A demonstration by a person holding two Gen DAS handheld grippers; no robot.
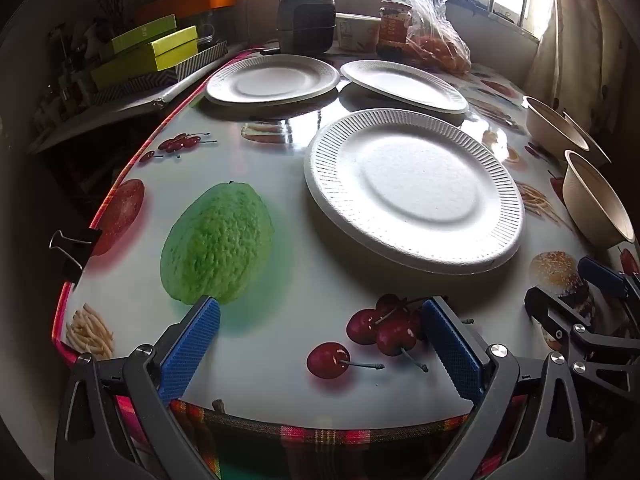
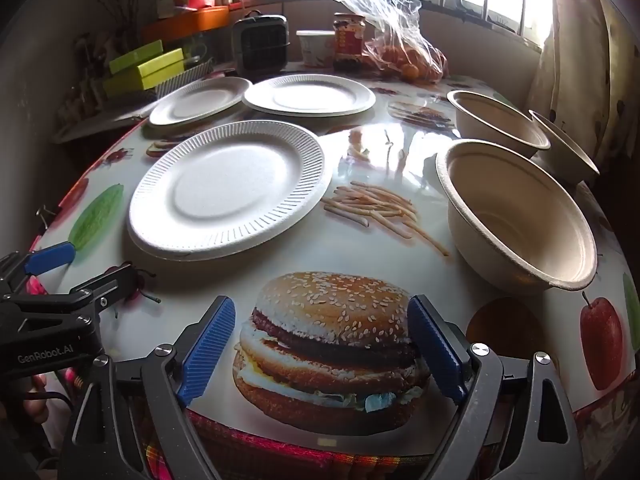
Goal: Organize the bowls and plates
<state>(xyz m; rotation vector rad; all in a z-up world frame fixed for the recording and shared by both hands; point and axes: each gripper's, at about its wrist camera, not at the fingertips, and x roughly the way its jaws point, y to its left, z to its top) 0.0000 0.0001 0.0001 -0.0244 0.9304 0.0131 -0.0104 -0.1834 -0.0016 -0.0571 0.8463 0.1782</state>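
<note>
While both hand-held grippers gape empty | ribbed round foam plate (image 2: 228, 190) | smooth beige pulp bowl (image 2: 516, 216) | glossy tablecloth (image 2: 360, 152)

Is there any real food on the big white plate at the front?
No, the nearest white plate is bare; the fries and burger beside it are only printed on the tablecloth.

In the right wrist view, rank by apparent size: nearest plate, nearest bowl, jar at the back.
1. Nearest plate.
2. Nearest bowl, though its nearness to the camera inflates it.
3. Jar, smallest, but it stands farthest away.
</note>
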